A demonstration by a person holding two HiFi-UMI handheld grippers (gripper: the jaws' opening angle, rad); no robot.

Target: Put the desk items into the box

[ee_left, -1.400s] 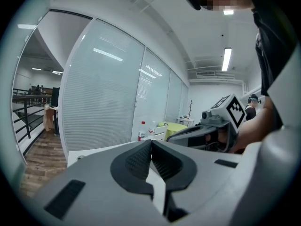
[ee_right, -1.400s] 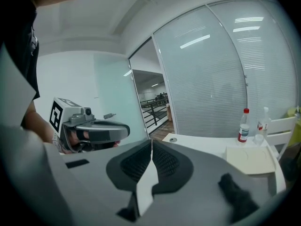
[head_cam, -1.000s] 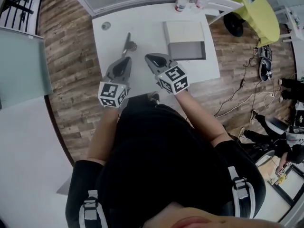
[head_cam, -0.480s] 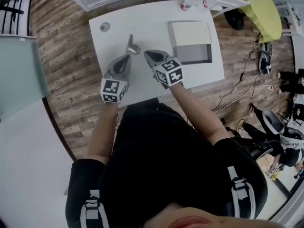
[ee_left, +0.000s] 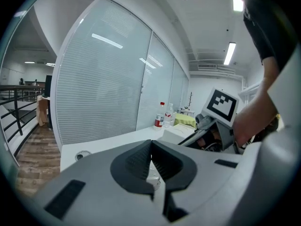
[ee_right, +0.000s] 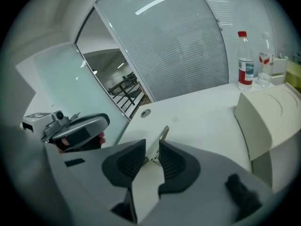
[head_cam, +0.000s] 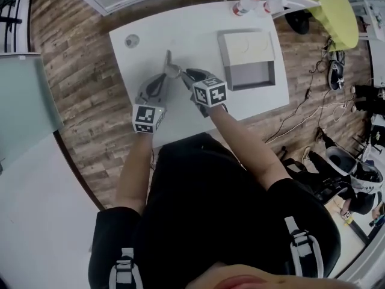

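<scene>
On the white desk (head_cam: 192, 35), a slim silver item (head_cam: 169, 62) is seen left of centre in the head view, well apart from the open box (head_cam: 248, 47) at the desk's upper right. The right gripper (head_cam: 185, 75) is closed on this item: in the right gripper view its pads are pressed to both sides of the silver strip (ee_right: 160, 136). The left gripper (head_cam: 163, 76) is held just beside it, its jaws drawn together at the tips (ee_left: 151, 145). A small pale piece (ee_left: 152, 177) is glimpsed behind them, but it cannot be identified.
</scene>
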